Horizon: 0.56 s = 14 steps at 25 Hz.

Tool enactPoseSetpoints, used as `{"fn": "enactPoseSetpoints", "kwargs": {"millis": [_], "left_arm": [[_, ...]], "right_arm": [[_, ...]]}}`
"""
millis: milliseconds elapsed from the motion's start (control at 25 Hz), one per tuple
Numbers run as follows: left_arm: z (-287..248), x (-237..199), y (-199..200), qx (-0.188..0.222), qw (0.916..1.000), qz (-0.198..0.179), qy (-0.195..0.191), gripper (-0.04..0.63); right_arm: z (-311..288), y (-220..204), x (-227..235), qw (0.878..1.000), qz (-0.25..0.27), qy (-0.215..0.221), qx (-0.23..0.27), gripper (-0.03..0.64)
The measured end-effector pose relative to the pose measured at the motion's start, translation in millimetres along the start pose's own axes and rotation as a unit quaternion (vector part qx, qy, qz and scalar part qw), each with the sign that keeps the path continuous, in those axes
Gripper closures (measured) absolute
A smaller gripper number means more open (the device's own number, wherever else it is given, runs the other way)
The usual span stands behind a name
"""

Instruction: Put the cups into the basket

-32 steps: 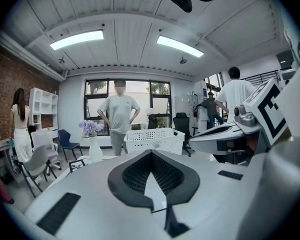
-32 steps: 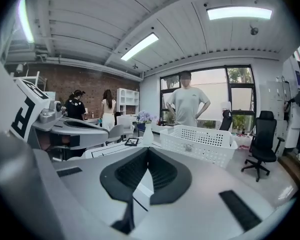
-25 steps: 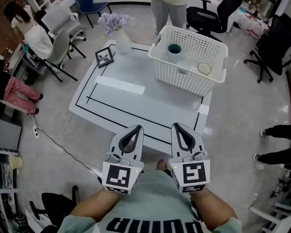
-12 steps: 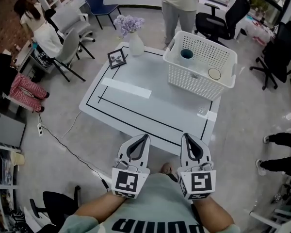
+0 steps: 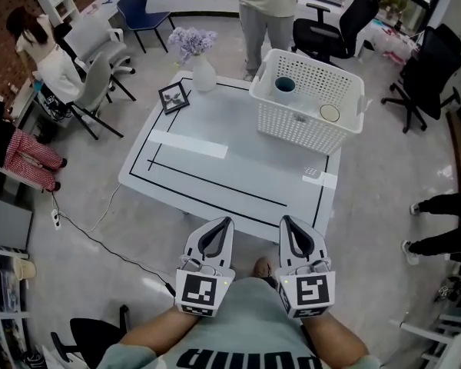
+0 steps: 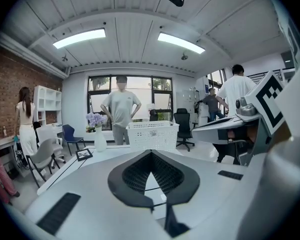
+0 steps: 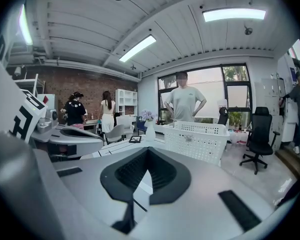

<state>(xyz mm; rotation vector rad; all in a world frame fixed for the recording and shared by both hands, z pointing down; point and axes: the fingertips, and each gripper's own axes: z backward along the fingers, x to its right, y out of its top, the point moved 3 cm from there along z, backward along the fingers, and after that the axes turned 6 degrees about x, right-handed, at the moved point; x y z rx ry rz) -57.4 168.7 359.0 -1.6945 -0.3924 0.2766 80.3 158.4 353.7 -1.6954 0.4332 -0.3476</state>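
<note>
While held side by side before the table (image 5: 238, 167) | left gripper (image 5: 227, 221) pressed together; right gripper (image 5: 286, 219) pressed together

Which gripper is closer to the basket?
Right. The basket stands at the far right corner of the table. The right gripper is off the near edge, almost in line with it; the left gripper is beside it, further left.
</note>
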Motion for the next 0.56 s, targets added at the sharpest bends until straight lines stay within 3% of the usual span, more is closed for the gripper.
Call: {"fn": "enactPoseSetpoints", "kwargs": {"millis": [560], "left_arm": [[-2.5,-6.3,6.2,0.011,0.9998,-0.003,-0.018,0.589]], "right_arm": [[-1.0,0.7,-3.9,1.000,0.001,-0.026,-0.005,0.604]]}}
